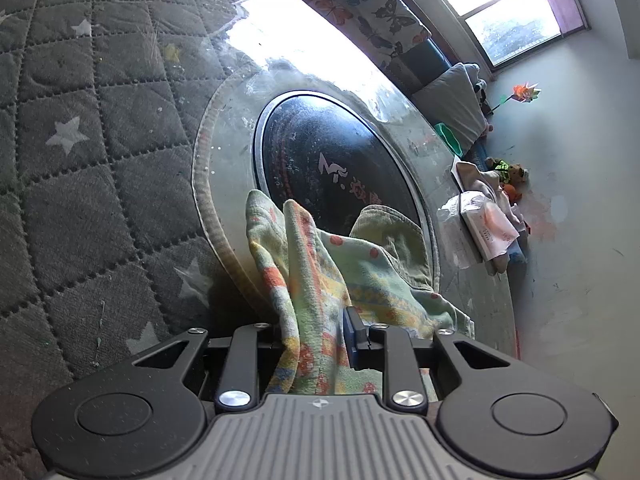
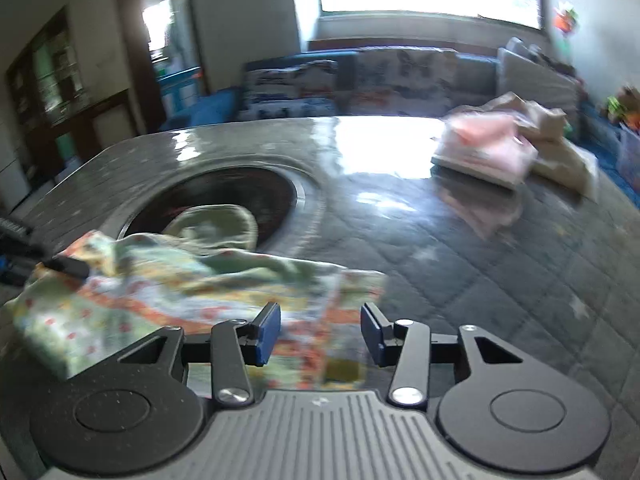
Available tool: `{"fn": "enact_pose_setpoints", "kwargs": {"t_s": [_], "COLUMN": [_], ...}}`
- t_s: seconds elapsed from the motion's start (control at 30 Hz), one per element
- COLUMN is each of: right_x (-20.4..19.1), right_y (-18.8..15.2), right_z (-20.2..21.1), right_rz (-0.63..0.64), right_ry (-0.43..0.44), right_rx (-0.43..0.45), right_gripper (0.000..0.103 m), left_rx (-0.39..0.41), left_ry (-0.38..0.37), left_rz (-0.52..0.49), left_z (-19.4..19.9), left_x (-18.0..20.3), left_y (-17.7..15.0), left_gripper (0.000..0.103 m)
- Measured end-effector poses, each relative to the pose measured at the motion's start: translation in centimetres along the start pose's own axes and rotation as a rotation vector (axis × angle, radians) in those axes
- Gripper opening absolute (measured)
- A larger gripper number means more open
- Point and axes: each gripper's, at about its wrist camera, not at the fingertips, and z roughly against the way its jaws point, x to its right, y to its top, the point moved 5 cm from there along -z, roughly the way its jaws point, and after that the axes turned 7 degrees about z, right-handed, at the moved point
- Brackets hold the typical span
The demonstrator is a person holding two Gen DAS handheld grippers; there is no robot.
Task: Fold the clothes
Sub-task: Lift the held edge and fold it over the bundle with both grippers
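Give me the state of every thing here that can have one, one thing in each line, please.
Left claw: shut on the patterned garment.
Right claw: open, over the garment's near edge.
Patterned garment: crumpled, not folded, lying partly over the dark round inset.
Dark round inset: partly covered by cloth.
Pink packet: lying flat on the table.
Beige cloth: bunched beside the packet.

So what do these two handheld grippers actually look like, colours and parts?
The left gripper and right gripper look identical: a grey ribbed body with a small compass-like emblem, matte black linkage arms on round black hubs, silver screw heads, and blue pads on the jaws. No cables or sleeves are visible.
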Motion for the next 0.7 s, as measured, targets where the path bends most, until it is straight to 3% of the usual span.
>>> {"fn": "enact_pose_setpoints", "kwargs": {"t_s": [0.3,0.33,0.47,0.53,0.7], "right_x": [1.9,1.8,1.2,0.9,1.0], "right_y": [-0.9,-0.9,-0.7,-0.7,-0.5], "right_z": [-1.2,-1.2,-1.4,-1.4,-1.4], "right_rz": [-0.113,-0.113,-0.105,-0.106,-0.127], "right_ry": [0.019,0.021,0.048,0.058,0.076], "right_rx": [-0.019,-0.018,-0.02,-0.017,-0.021], "right_gripper": [0.048,0.046,0.02,0.014,0.018], "left_rx": [0.002,0.002,0.004,0.004,0.003], "left_ry": [0.007,0.007,0.013,0.016,0.02], "left_rz": [0.002,0.002,-0.002,-0.005,-0.021], "left_z": [0.0,0.0,-0.1,0.0,0.0], "left_x": [0.0,0.0,0.1,0.1,0.2], "left_y": [0.0,0.0,0.0,0.0,0.0], "left_gripper": [0.026,0.026,0.026,0.026,0.026]}}
